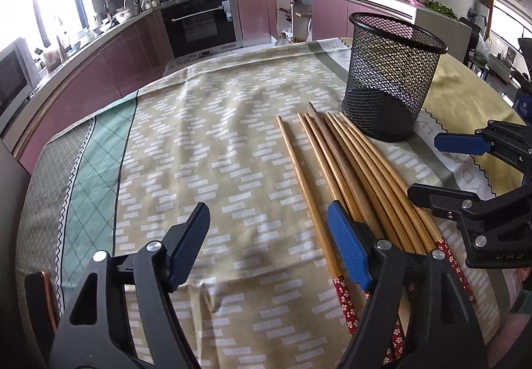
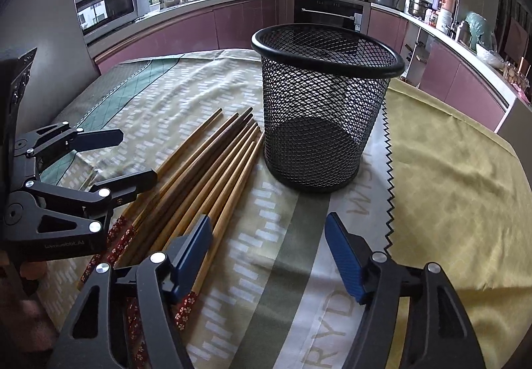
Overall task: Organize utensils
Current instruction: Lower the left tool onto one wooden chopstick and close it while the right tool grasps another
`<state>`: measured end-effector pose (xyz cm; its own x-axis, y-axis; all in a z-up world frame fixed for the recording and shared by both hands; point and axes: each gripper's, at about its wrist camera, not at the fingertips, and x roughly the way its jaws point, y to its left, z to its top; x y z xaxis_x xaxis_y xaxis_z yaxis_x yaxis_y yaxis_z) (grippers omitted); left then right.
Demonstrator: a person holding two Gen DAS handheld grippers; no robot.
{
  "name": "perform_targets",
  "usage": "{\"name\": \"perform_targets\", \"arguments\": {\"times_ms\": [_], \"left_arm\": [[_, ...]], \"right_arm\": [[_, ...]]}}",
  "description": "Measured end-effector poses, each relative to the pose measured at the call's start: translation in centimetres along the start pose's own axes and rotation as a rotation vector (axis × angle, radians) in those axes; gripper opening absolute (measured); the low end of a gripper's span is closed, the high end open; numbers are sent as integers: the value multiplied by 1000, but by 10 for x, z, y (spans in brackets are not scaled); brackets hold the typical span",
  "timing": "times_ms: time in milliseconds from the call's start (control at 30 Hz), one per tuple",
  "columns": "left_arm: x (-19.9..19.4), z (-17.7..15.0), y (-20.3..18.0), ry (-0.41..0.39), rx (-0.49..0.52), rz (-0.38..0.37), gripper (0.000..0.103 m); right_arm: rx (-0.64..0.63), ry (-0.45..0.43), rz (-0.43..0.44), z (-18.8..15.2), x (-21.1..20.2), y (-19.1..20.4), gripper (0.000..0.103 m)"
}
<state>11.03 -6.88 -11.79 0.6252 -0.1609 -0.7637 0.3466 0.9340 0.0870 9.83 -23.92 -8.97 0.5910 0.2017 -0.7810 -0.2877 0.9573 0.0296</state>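
Lay bundled at frame centre: wooden chopsticks (image 1: 349,166), red floral-patterned ends nearest, tips beside upright black mesh cup (image 2: 324,109) on tablecloth (image 2: 449,169) lettered "RYD". Hung agape, gripping nothing: left gripper (image 1: 266,249), right gripper (image 2: 269,259). Side plate stamped "DAS".

- We see wooden chopsticks (image 2: 212,169), smooth with a slight sheen, their handle ends wrapped in red flowered pattern.
- The cup (image 2: 319,109) is black metal mesh, matt, with a smooth glossy rim.
- The tablecloth (image 1: 206,149) is woven printed cloth, matt and lightly creased.
- Our gripper pads (image 1: 349,249) look like textured blue plastic on matt black plastic arms with shiny metal rivets.
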Motion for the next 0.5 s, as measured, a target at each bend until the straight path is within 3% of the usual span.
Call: {"name": "perform_targets", "arguments": {"times_ms": [133, 267, 500], "left_arm": [[8, 3, 0, 28, -1, -29, 65], [15, 8, -1, 42, -2, -42, 62], [20, 14, -1, 50, -4, -50, 61]], "right_arm": [[-9, 13, 9, 2, -1, -1, 59], [-22, 52, -11, 6, 4, 1, 40], [23, 29, 52, 9, -2, 0, 40]]}}
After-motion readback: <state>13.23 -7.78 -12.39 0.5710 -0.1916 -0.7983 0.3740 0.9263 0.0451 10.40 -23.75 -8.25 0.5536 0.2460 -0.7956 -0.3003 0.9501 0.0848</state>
